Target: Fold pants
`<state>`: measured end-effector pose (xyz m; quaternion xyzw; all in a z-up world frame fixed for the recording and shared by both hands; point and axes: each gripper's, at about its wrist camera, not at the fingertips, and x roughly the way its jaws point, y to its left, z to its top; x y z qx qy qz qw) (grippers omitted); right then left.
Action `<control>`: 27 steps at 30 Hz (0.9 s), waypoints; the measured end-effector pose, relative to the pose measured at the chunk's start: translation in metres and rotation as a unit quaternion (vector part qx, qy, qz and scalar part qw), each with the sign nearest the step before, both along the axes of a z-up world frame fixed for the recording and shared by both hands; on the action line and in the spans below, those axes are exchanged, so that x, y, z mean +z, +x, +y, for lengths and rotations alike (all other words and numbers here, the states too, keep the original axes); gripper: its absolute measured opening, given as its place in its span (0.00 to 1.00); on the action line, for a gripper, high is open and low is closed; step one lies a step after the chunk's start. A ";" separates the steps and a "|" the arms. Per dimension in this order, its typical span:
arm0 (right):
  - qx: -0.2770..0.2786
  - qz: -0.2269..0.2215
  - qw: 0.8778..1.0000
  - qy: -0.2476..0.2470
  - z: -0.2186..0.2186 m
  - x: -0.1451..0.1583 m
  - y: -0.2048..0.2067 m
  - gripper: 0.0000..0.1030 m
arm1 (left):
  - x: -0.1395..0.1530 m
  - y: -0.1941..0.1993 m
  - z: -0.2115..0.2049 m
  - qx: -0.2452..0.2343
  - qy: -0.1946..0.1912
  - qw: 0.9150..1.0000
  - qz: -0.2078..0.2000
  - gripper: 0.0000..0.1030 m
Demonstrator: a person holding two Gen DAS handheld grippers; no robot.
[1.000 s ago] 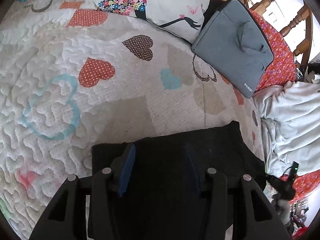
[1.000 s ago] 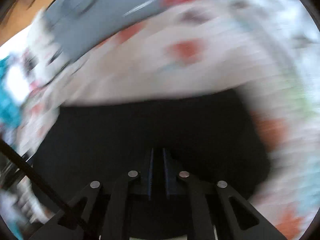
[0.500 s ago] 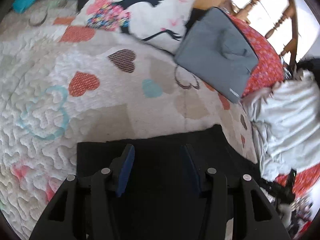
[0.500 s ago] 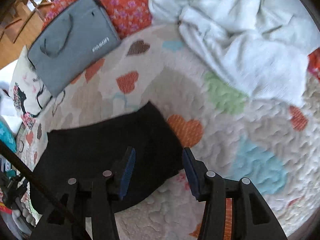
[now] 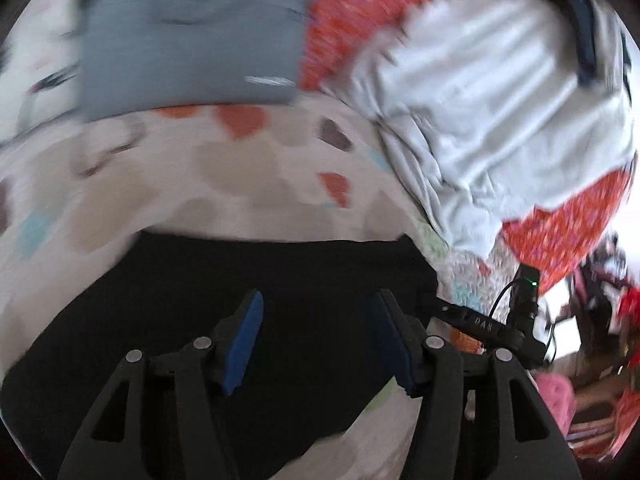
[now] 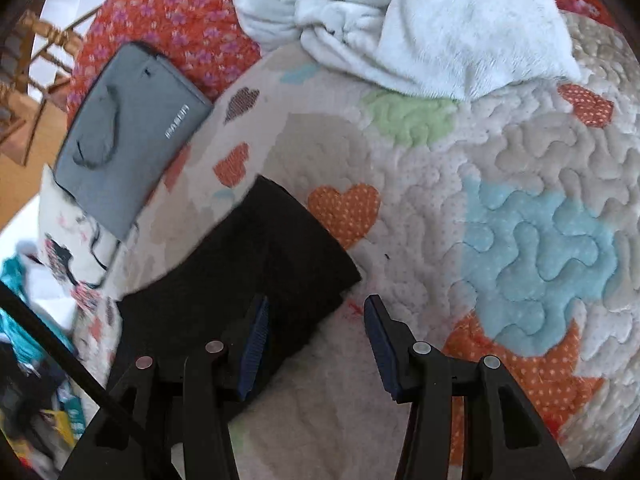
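The black pants (image 5: 248,280) lie folded flat on the heart-patterned quilt (image 5: 240,184). My left gripper (image 5: 316,340) is open and empty, its blue pads hovering over the pants. This view is blurred by motion. In the right wrist view the pants (image 6: 256,256) form a dark rectangle left of centre. My right gripper (image 6: 314,338) is open and empty, above the quilt (image 6: 520,160) at the pants' near right corner. Its left finger (image 6: 252,332) overlaps the cloth edge.
A grey laptop sleeve (image 6: 128,132) lies at the back left on a red floral pillow (image 6: 172,20). A crumpled pale blanket (image 6: 400,20) sits at the back. A wooden chair (image 6: 36,60) stands beyond the bed. The right gripper's body (image 5: 500,320) shows in the left view.
The right gripper has opened, let go of the pants and drawn back to their right corner. The left gripper has swung right, staying open over the pants.
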<state>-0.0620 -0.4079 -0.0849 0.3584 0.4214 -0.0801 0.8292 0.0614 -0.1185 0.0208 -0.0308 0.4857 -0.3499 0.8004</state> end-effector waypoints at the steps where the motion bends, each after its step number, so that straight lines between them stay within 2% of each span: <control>1: 0.002 -0.008 1.000 0.004 0.000 0.001 0.002 0.53 | -0.004 0.003 -0.023 -0.016 0.010 1.000 0.002 0.55; 3: 0.009 -0.020 1.000 0.012 -0.002 0.000 0.006 0.59 | -0.015 0.010 -0.059 -0.039 0.025 0.999 0.011 0.55; 6: 0.010 -0.036 0.999 0.033 -0.005 -0.005 0.006 0.61 | -0.031 0.026 -0.117 -0.070 0.043 0.996 0.024 0.55; 9: 0.015 -0.050 0.997 0.056 -0.009 -0.009 0.010 0.61 | -0.047 0.041 -0.158 -0.090 0.056 0.994 0.037 0.55; 13: 0.012 -0.061 0.995 0.081 -0.013 -0.015 0.017 0.61 | -0.069 0.059 -0.195 -0.117 0.069 0.989 0.064 0.55; 20: 0.023 -0.072 0.995 0.063 -0.006 -0.013 0.026 0.60 | -0.096 0.054 -0.232 -0.195 0.071 0.973 0.102 0.56; 22: 0.024 -0.072 0.995 0.059 -0.005 -0.014 0.028 0.58 | -0.104 0.050 -0.240 -0.207 0.092 0.969 0.096 0.59; 24: 0.023 -0.072 0.995 0.059 -0.006 -0.015 0.029 0.48 | -0.105 0.050 -0.241 -0.209 0.088 0.969 0.101 0.60; 25: 0.023 -0.071 0.995 0.062 -0.007 -0.017 0.030 0.41 | -0.104 0.050 -0.241 -0.209 0.088 0.968 0.105 0.58; 26: 0.024 -0.069 0.995 0.073 -0.009 -0.019 0.031 0.26 | -0.102 0.049 -0.240 -0.213 0.088 0.967 0.105 0.28; 27: 0.025 -0.070 0.993 0.093 -0.011 -0.022 0.030 0.21 | -0.101 0.049 -0.239 -0.217 0.087 0.966 0.106 0.06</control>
